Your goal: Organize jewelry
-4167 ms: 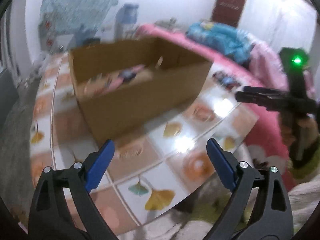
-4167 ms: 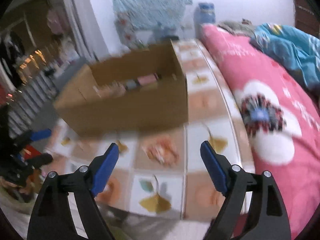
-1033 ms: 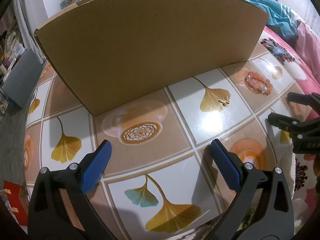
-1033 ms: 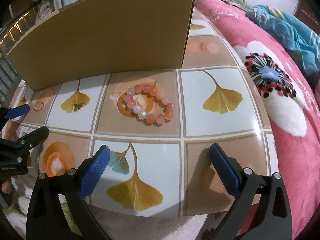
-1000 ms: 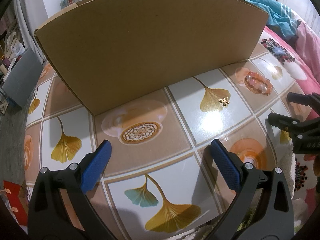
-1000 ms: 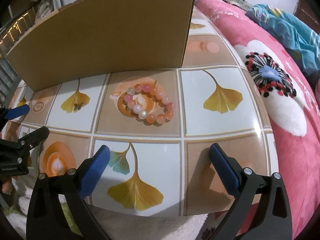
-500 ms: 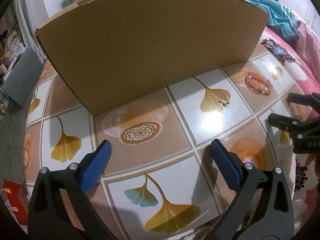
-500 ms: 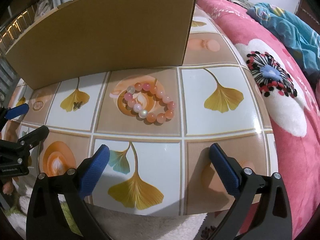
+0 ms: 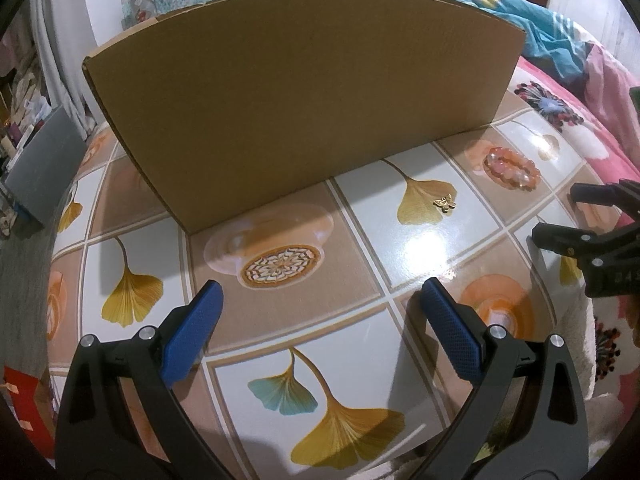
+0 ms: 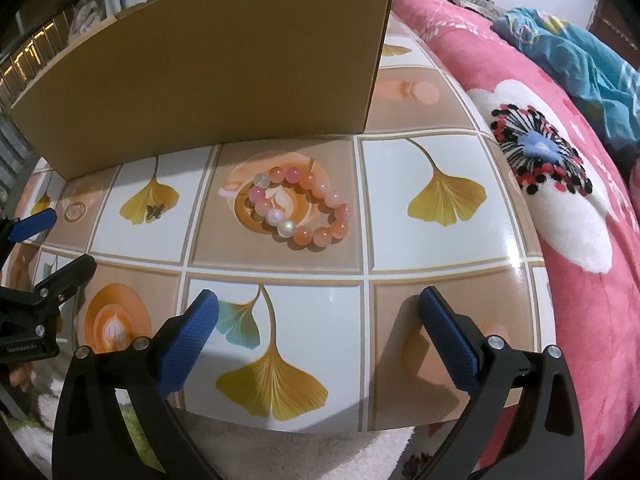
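A pink and orange bead bracelet (image 10: pixel 301 210) lies on the patterned table (image 10: pixel 432 248), just ahead of my open, empty right gripper (image 10: pixel 318 320). It also shows in the left wrist view (image 9: pixel 510 167) at the far right. A small gold butterfly charm (image 9: pixel 445 203) lies on a yellow leaf print, right of centre ahead of my open, empty left gripper (image 9: pixel 320 316); it also shows in the right wrist view (image 10: pixel 154 210). A brown cardboard box (image 9: pixel 296 92) stands behind both pieces; its inside is hidden.
A pink flowered blanket (image 10: pixel 560 168) and blue bedding (image 10: pixel 580 52) lie right of the table. The right gripper shows at the right edge of the left wrist view (image 9: pixel 568 216). A grey box (image 9: pixel 40 168) stands off the table at the left.
Over four seconds both grippers came in low and close to the table's front edge. In the last second the views barely shifted; the jewelry has not moved.
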`<state>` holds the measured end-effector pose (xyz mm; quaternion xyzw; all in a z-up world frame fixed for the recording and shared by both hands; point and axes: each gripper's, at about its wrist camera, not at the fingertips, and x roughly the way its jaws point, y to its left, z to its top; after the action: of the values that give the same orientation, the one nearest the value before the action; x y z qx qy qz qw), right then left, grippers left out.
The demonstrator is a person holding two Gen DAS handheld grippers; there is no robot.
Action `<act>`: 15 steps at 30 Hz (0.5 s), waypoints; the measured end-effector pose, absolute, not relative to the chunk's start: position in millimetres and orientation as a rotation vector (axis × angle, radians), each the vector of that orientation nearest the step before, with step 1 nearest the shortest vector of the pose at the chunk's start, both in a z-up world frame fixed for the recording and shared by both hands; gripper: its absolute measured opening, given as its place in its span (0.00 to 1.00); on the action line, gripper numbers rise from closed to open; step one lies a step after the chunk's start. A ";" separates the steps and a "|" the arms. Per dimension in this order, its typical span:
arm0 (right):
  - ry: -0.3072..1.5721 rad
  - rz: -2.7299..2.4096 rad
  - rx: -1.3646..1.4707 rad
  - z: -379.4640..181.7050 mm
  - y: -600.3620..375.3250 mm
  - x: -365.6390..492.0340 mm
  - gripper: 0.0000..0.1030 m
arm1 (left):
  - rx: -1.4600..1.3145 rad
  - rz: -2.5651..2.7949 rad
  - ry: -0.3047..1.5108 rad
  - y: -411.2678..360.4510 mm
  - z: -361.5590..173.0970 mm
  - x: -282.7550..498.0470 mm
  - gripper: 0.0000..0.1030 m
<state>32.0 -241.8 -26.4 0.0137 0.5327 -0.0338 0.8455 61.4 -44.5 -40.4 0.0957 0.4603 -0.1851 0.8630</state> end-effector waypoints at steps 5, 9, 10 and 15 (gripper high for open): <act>1.089 -0.062 0.031 -27.3 -240.4 26.6 0.94 | 0.202 -0.389 0.979 -44.8 -39.8 62.5 0.93; 1.044 -0.047 0.022 -27.7 -235.0 21.1 0.94 | 0.186 -0.437 0.941 -49.7 -29.5 62.9 0.93; 1.033 -0.047 0.020 -27.7 -233.5 19.5 0.94 | 0.186 -0.460 0.925 -55.5 -25.7 63.8 0.92; 0.970 -0.043 0.015 -27.9 -229.1 8.6 0.94 | 0.186 -0.557 0.901 -81.8 -17.6 68.5 0.73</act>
<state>8.6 -229.1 -27.9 0.0071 0.4660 -0.0207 0.8845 68.5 -81.8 -17.6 0.0884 0.4292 -0.2651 0.8589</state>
